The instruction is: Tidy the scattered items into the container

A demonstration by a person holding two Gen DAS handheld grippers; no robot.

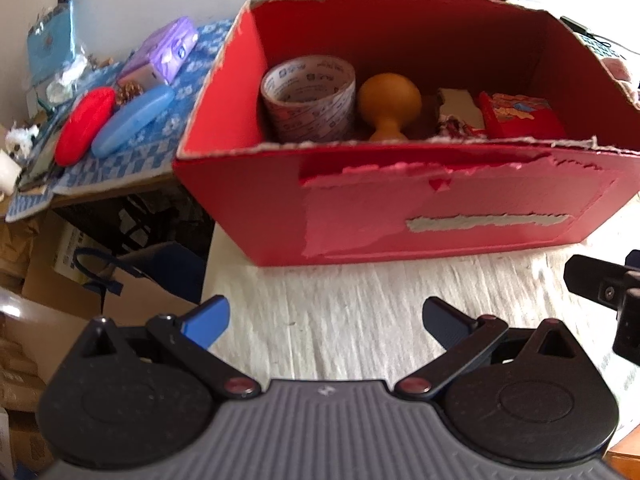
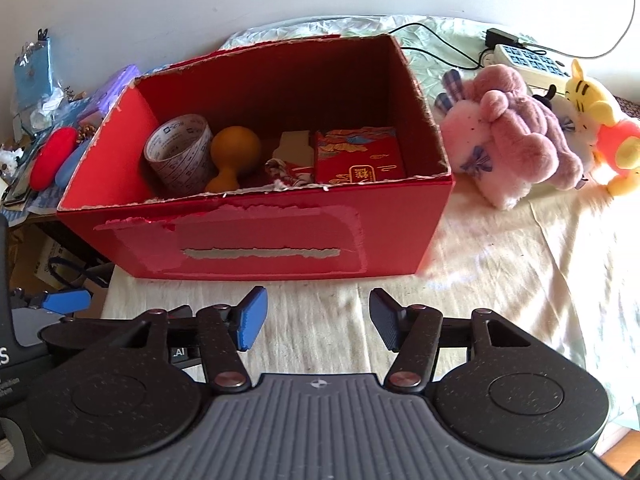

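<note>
Both tongs open and empty, short of the box.
We hold the left tongs (image 1: 324, 322) and right tongs (image 2: 316, 320) spread wide, gripping nothing, over the cream cloth-covered table (image 2: 500, 248). Just beyond sits the torn red cardboard box (image 2: 256, 236) holding a printed tape roll (image 2: 178, 154), an orange wooden knob (image 2: 232, 156) and a red patterned packet (image 2: 358, 156). Right of the box, outside it, lie a pink plush rabbit (image 2: 516, 136) and a yellow plush tiger (image 2: 600, 120).

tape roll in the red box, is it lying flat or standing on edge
Tipped, neither flat nor squarely on edge: the tape roll leans in the left end of the red box, its hollow core facing up and outward.
</note>
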